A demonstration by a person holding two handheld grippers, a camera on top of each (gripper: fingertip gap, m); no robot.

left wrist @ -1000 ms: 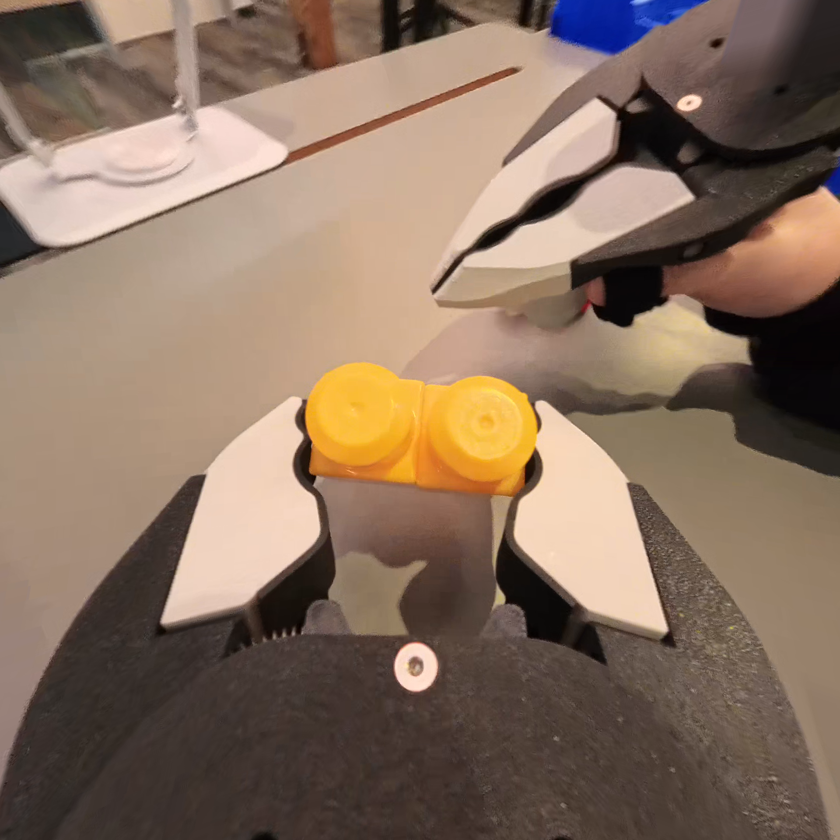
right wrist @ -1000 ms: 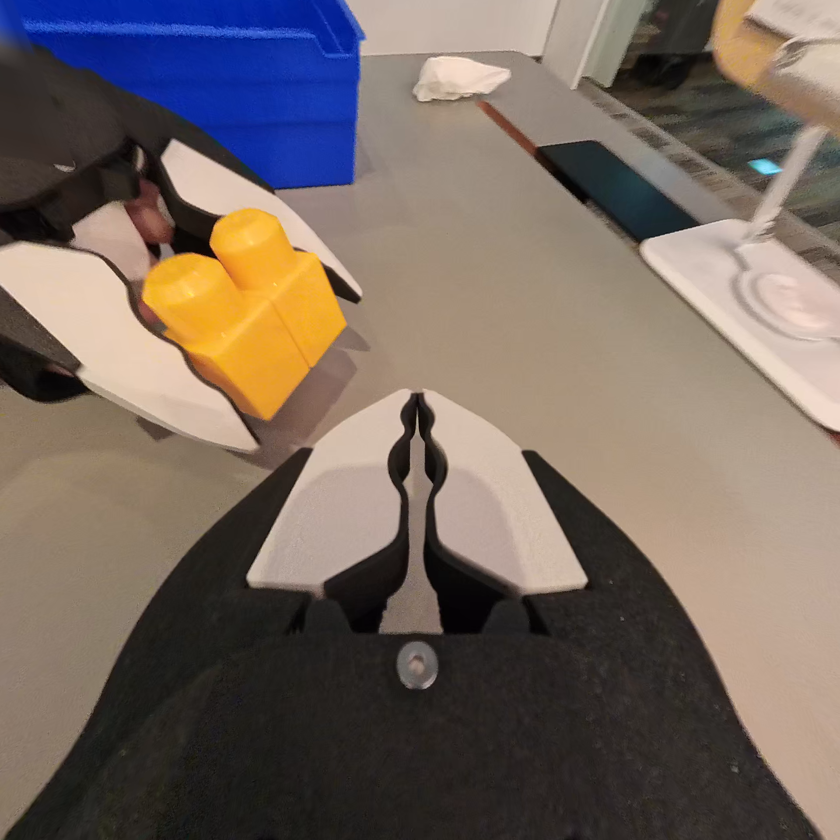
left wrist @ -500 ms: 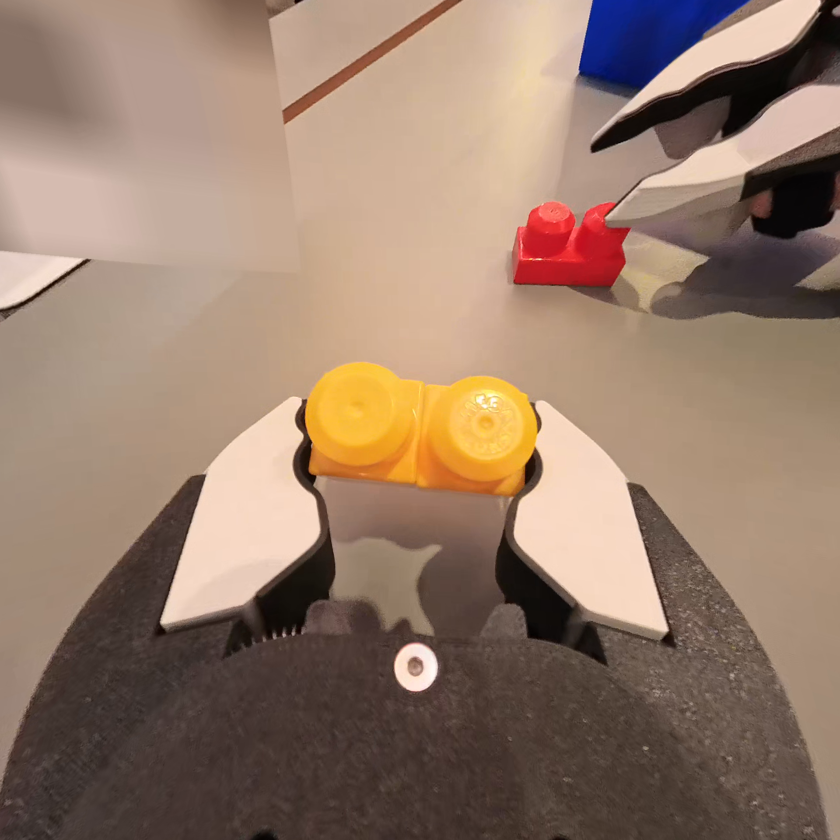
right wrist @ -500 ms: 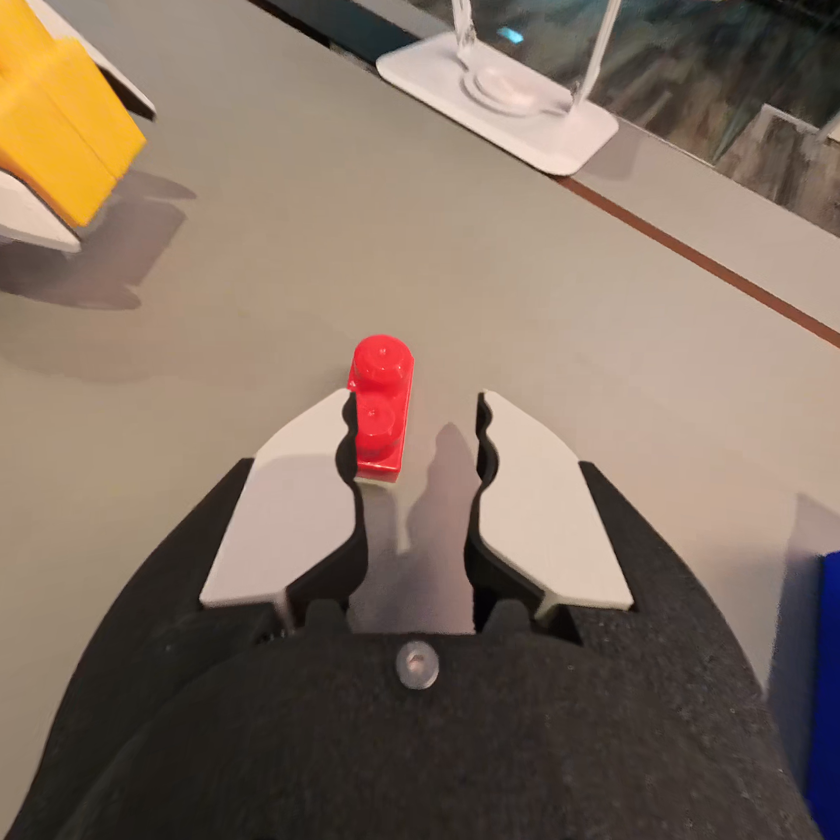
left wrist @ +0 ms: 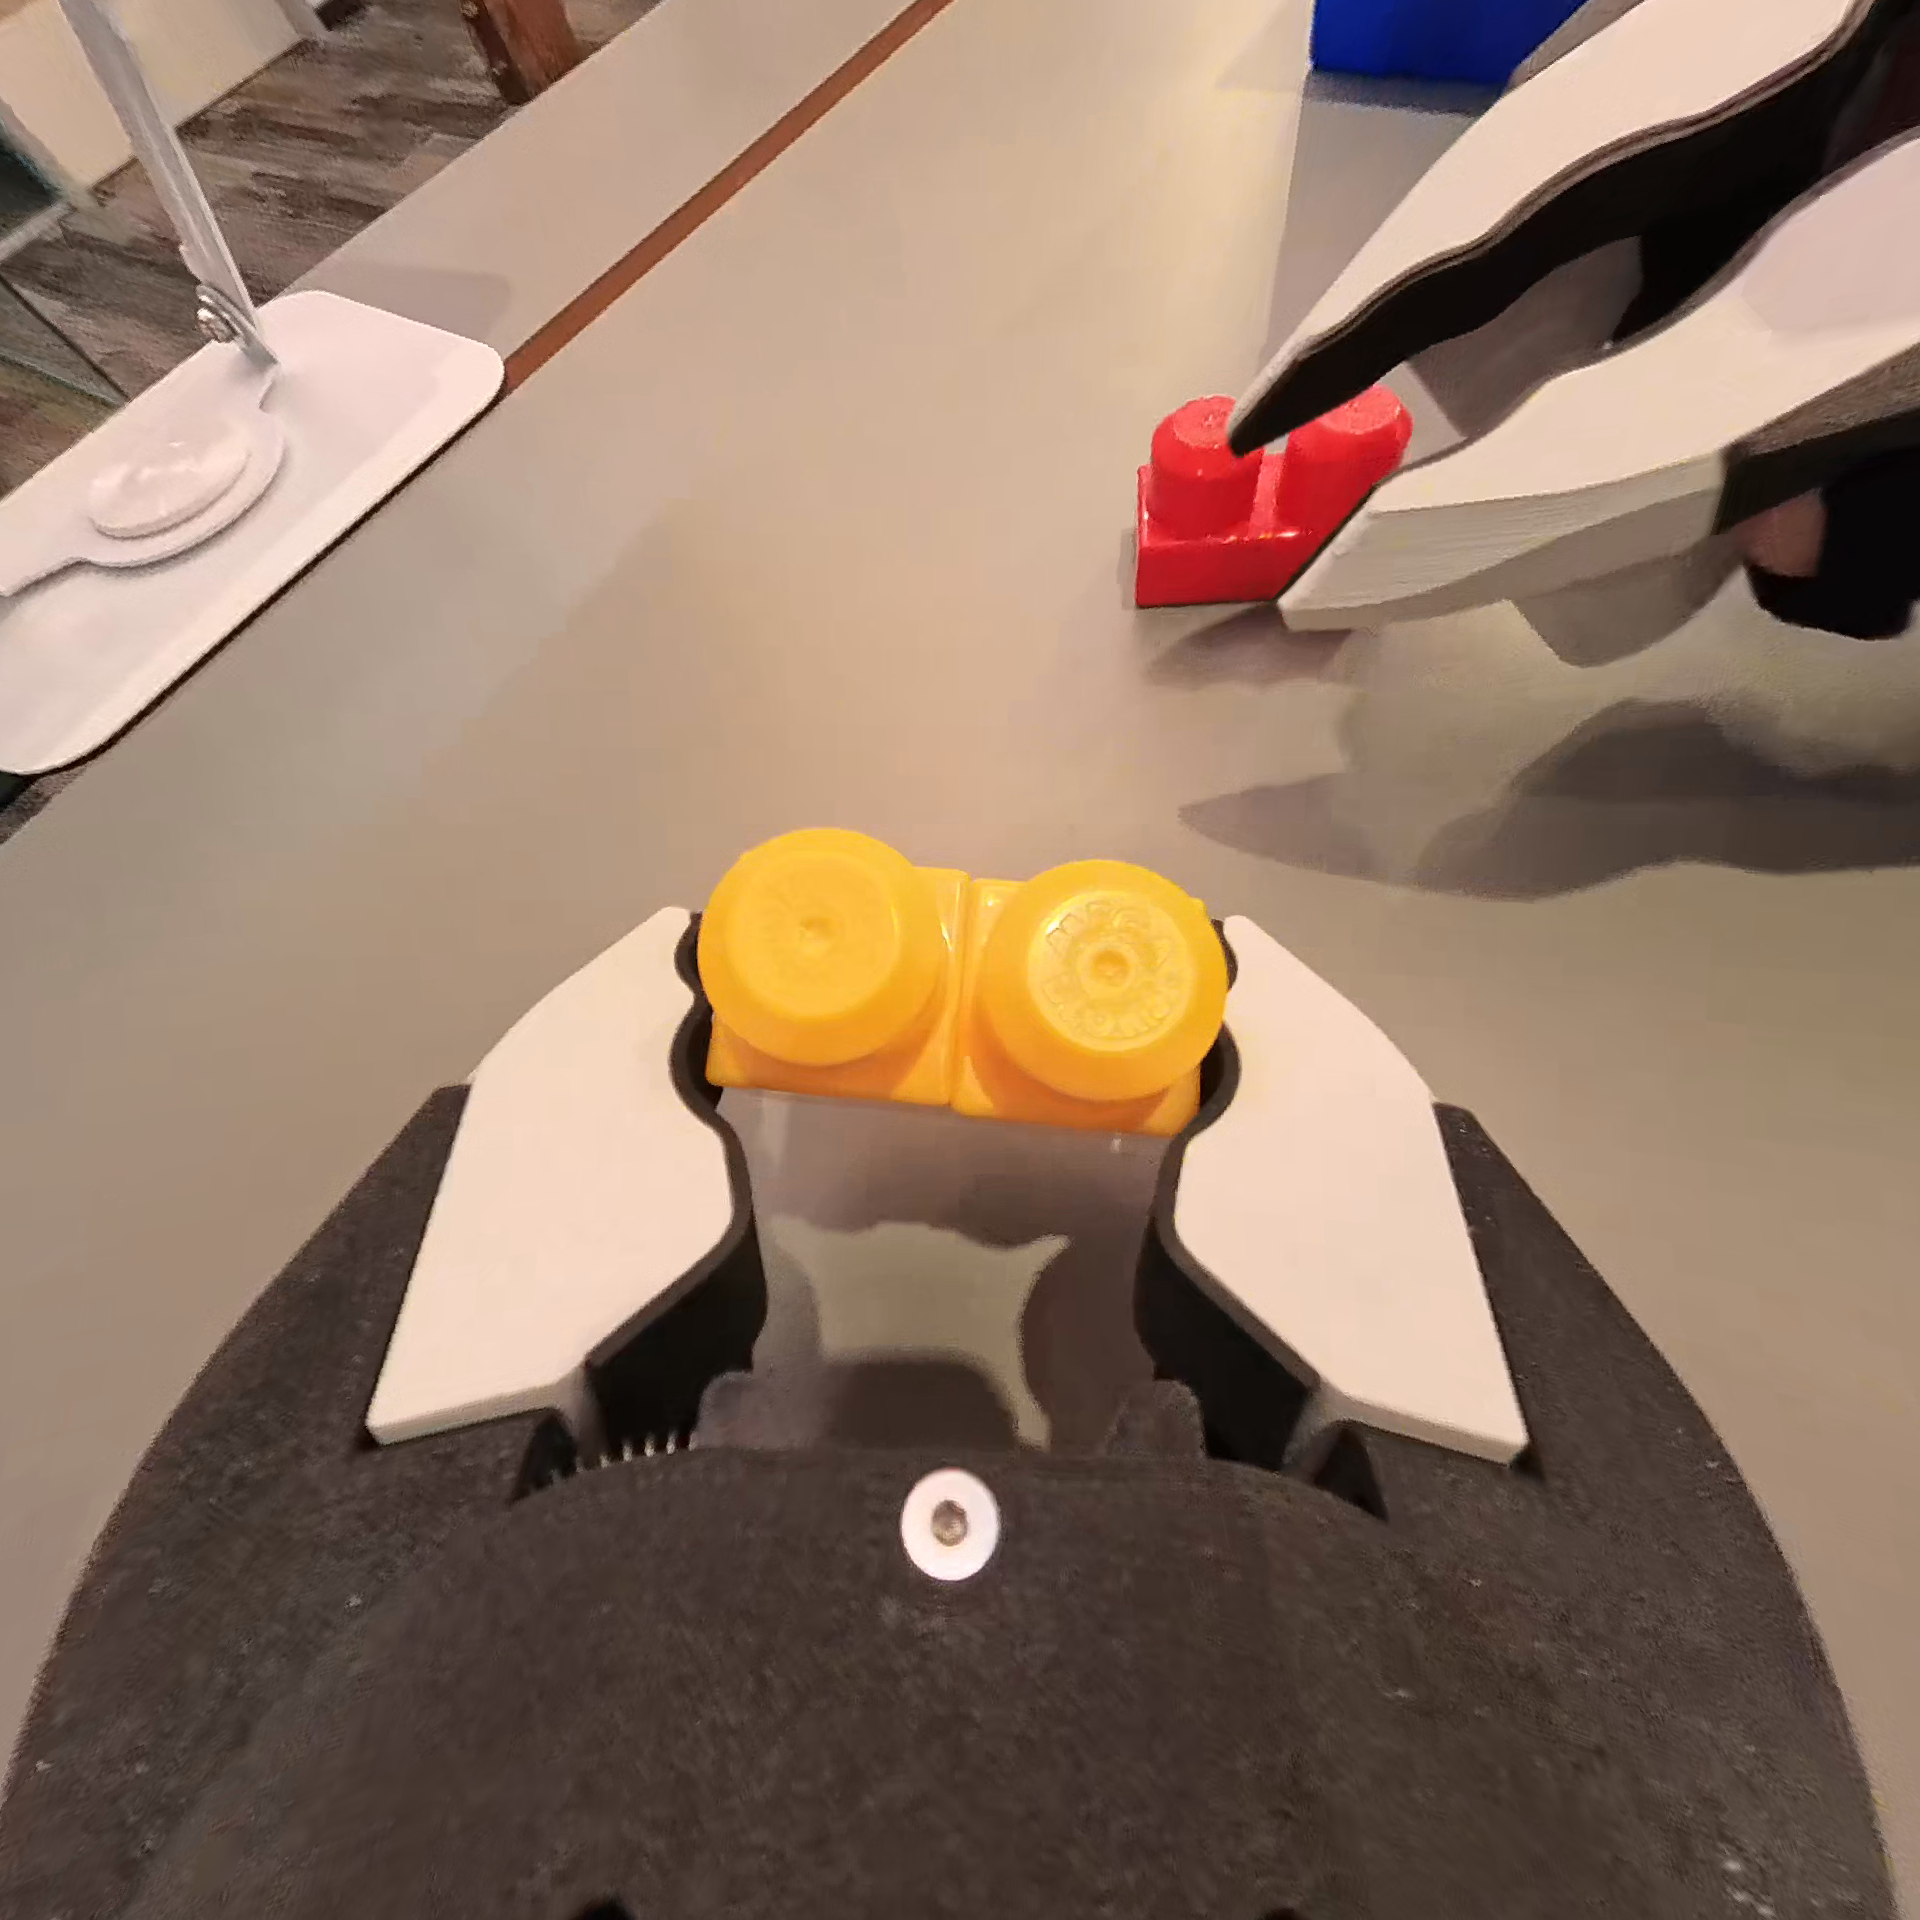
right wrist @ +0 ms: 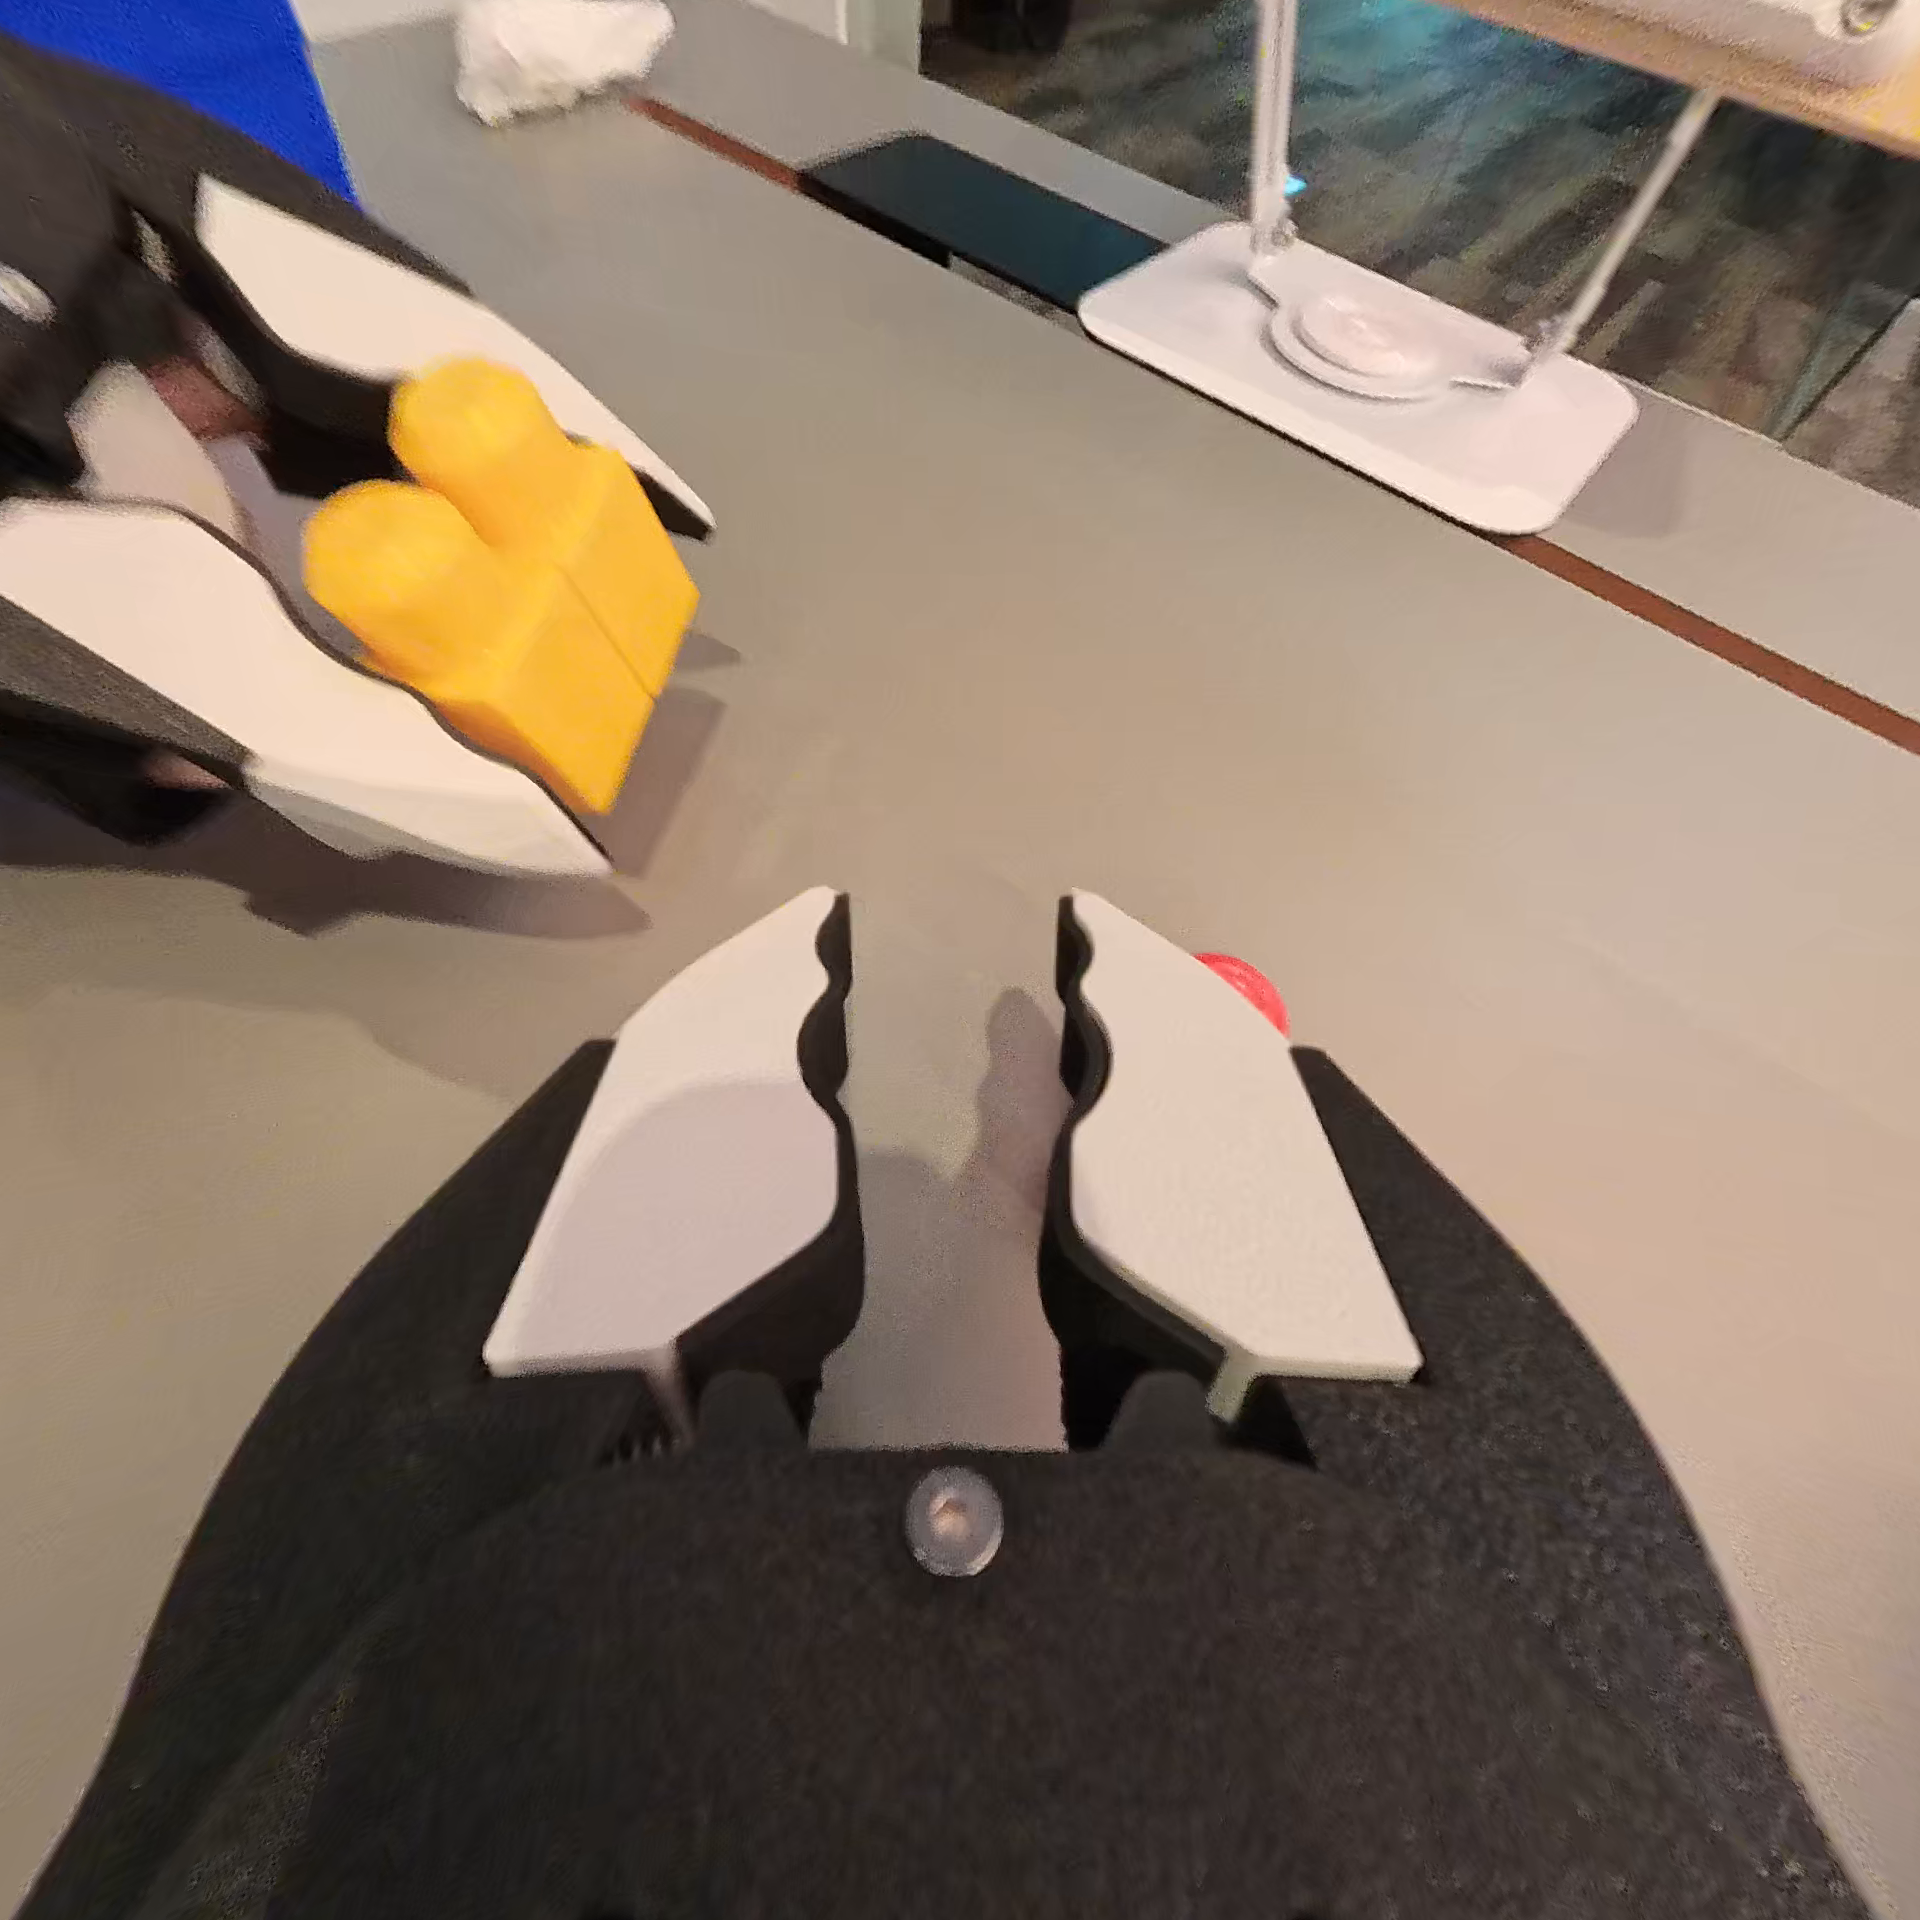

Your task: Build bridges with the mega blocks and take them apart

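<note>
You are working under warm, fairly bright indoor light. The table is taking a soft sheen, and blurred shadows are lying beneath both tools, pooling toward 4 o'clock in the left wrist view. The yellow block is showing sharp there, with glare on its studs. In the right wrist view motion is smearing that block and the left gripper at 10 o'clock. The wide lens is bending straight lines near the edges, and the floor at 1 o'clock is looking soft.
</note>
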